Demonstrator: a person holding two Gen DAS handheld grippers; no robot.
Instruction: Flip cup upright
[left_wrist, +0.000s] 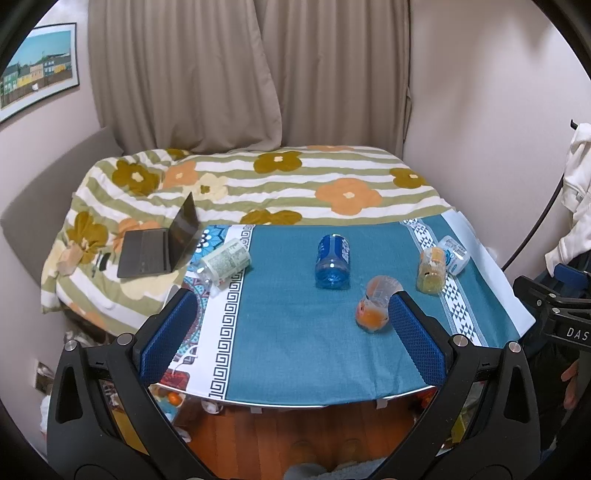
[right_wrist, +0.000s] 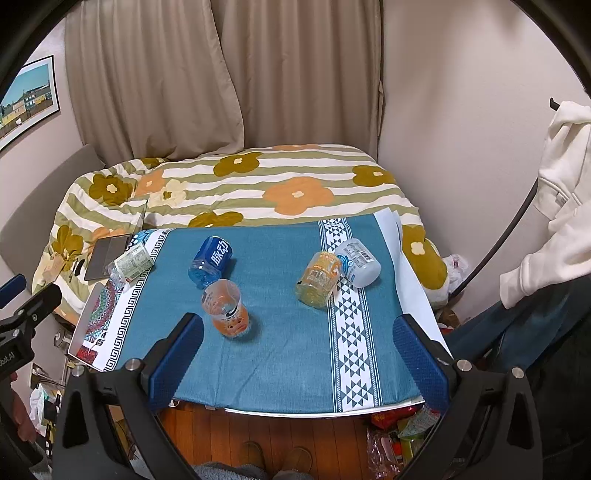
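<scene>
Your left gripper (left_wrist: 295, 325) has its fingers spread wide and holds nothing; the orange cup (left_wrist: 376, 304) lies tipped on the blue tablecloth (left_wrist: 295, 350) at 2 o'clock, against the right fingertip. Your right gripper (right_wrist: 299, 350) is also spread and empty, the cup (right_wrist: 227, 314) at 11 o'clock, just beyond the left finger.

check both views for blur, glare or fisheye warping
Left wrist view: sharp, table edge bows with fisheye, black corners, faint glint on the blue cup. Right wrist view: equally sharp, soft even light, curtains bend outward, no harsh shadows.
</scene>
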